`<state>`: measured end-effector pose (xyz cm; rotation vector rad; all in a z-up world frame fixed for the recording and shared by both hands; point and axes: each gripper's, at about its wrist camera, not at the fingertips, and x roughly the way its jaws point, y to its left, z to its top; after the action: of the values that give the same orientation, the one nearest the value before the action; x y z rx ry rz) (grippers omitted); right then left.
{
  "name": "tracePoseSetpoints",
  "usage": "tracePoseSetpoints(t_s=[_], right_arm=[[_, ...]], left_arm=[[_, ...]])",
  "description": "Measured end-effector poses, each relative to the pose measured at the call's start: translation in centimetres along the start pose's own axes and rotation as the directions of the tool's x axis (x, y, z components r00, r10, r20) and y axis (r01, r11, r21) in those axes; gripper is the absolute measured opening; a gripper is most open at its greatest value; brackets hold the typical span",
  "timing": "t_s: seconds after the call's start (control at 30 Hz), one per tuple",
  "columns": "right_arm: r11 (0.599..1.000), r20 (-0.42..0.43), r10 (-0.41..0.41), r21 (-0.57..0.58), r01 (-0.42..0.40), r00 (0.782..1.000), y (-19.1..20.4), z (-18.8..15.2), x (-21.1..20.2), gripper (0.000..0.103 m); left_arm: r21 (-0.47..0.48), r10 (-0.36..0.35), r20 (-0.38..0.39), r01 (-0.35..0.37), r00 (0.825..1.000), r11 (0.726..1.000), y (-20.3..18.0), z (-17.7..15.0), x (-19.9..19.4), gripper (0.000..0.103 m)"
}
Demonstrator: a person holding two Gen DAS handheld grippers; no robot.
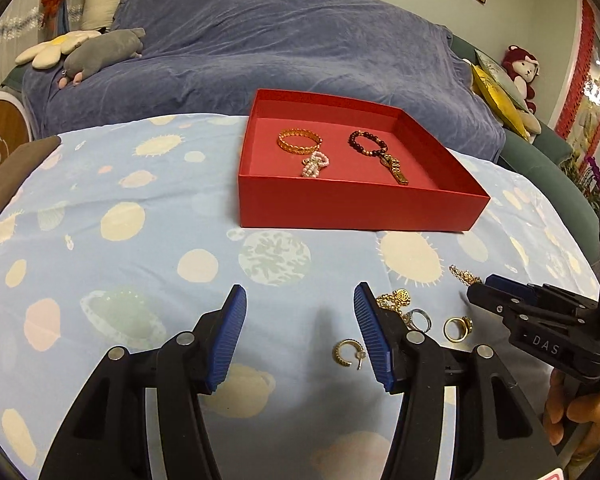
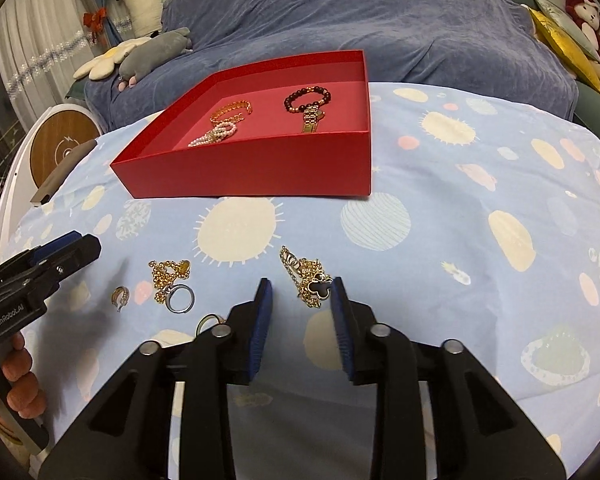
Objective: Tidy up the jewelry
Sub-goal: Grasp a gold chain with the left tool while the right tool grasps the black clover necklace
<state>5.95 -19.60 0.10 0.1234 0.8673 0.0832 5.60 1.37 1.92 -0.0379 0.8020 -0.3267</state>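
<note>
My right tool [image 2: 302, 290] stands open just near of the gold chain with the black clover charm [image 2: 314, 285], which lies on the table cloth [image 2: 480, 184] between the fingertips, seemingly untouched. My left tool [image 1: 300, 300] is open over bare cloth; the gold hoop earring [image 1: 347, 354] lies just inside its right finger (two rings [image 1: 458, 328] and another chain sit right of it). The red box [image 1: 360, 204], farther off, holds bracelets [image 1: 299, 142].

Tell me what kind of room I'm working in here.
Most likely a home living room: a sofa under a blue throw with plush toys on it, curtains at the side, and a cloth-covered table holding the red box of jewelry.
</note>
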Motion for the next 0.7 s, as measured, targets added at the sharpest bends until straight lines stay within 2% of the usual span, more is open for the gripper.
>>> tracePoseSetpoints(t_s=[0.23, 0.3, 0.4, 0.7], right_arm=[[1.000, -0.019, -0.014, 0.003, 0.014, 1.000, -0.2, 0.1, 0.5, 0.037], [1.000, -0.023, -0.019, -0.009, 0.019, 1.000, 0.0, 0.1, 0.6, 0.025], [1.000, -0.026, -0.019, -0.003, 0.019, 0.999, -0.1, 0.1, 0.6, 0.014], [1.000, -0.024, -0.009, 0.014, 0.009, 1.000, -0.3, 0.0, 0.5, 0.014]], left_arm=[[0.024, -0.040, -0.018, 0.040, 0.999, 0.999, -1.2, 0.0, 0.5, 0.054], [0.032, -0.054, -0.037, 0.056, 0.998, 0.998, -1.6, 0.0, 0.9, 0.054], [0.051, -0.060, -0.060, 0.064, 0.996, 0.997, -2.5, 0.1, 1.5, 0.054], [0.096, -0.042, -0.117, 0.053, 0.992, 0.994, -4.6, 0.2, 3.8, 0.053]])
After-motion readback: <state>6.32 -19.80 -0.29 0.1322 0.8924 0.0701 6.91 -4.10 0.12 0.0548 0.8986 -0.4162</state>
